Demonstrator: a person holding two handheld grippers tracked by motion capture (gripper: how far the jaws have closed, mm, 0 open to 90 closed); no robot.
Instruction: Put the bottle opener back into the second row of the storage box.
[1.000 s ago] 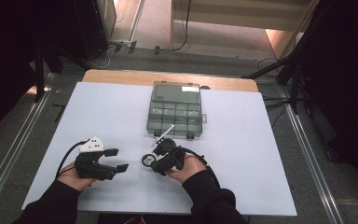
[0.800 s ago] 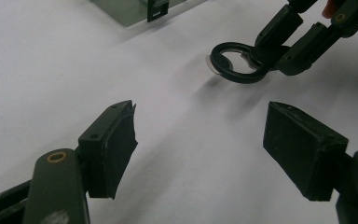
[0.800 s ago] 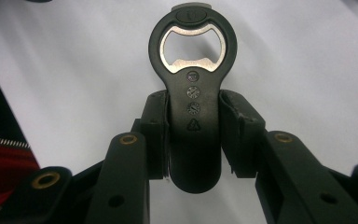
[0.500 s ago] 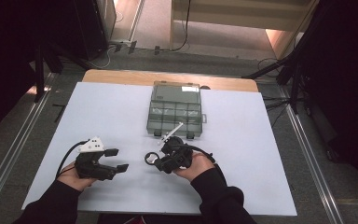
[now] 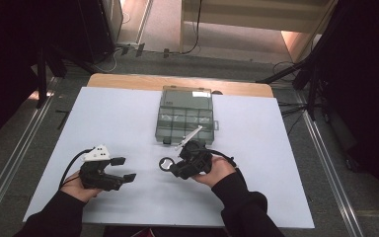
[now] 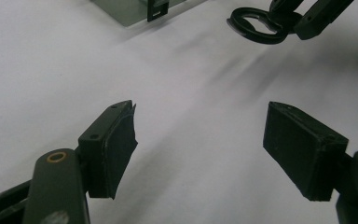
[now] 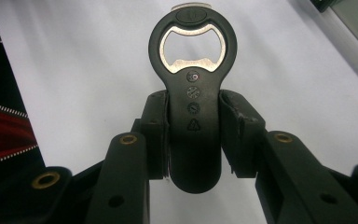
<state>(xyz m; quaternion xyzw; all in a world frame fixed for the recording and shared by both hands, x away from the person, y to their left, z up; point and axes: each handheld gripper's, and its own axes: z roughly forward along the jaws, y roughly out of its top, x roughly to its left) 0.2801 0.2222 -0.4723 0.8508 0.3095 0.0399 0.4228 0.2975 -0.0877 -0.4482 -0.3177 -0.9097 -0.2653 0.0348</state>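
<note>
Right hand-held gripper (image 7: 193,135) clamps bottle opener (image 7: 193,93); left hand-held gripper (image 6: 200,149) gapes wide, empty.

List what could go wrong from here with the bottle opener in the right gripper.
1. The right gripper clamps the bottle opener only on its smooth handle, with the ring end sticking out; it might pivot or slip if bumped.
2. The compartment box sits just beyond the right gripper; a forward swing may knock it.
3. The left gripper is open and empty, so it would not catch a drop.
</note>
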